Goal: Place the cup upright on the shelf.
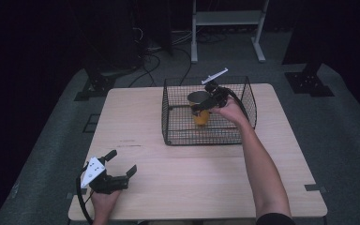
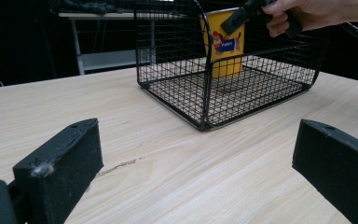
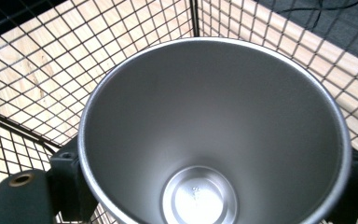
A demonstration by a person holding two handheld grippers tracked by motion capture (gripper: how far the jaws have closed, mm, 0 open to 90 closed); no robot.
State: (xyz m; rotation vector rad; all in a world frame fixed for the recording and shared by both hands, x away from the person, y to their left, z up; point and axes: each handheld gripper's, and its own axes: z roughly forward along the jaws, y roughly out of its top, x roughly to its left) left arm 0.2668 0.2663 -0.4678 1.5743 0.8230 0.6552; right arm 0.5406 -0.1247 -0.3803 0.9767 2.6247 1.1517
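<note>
The right gripper (image 1: 205,104) clenched a yellow cup (image 1: 200,114) inside the wire basket (image 1: 178,133) at the bench's (image 1: 192,183) far side. Its slick tapered wall might slip. The left gripper (image 1: 121,162) rested released, near-left.

Basket (image 1: 178,133): wire walls on every side, open above.
Inside basket: cup (image 1: 200,117) and right gripper (image 1: 205,105) crowd the middle.
Table (image 1: 206,178): front half bare wood.
</note>
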